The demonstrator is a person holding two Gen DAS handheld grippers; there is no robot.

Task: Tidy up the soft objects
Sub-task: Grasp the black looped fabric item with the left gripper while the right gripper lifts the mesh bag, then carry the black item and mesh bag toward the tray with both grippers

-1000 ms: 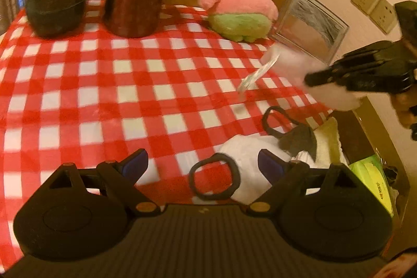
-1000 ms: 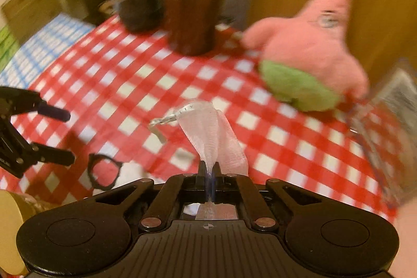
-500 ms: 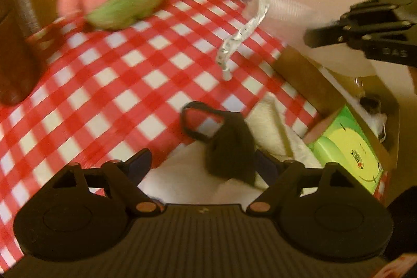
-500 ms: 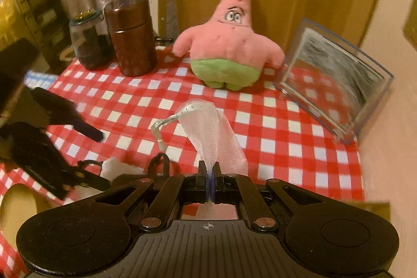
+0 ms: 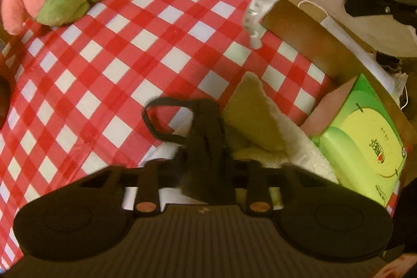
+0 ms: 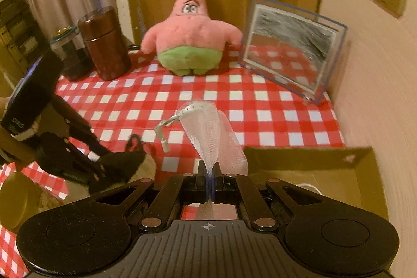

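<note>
Pinching a black mask (image 5: 206, 137) in my left hand-held gripper (image 5: 206, 173), jaws just closed on its bunched middle, low centre of the left view over a cream towel (image 5: 281, 137). Right hand-held gripper (image 6: 209, 186) is clamped shut on a white mesh pouch (image 6: 208, 132), centre of the right view, near the cardboard box (image 6: 307, 160) at lower right. Risks: the mask's ear loop (image 5: 159, 119) trails on the table (image 5: 125, 48) and may snag; thin fabric could slip; pouch's dangling cord (image 6: 164, 129) might catch the box rim.
</note>
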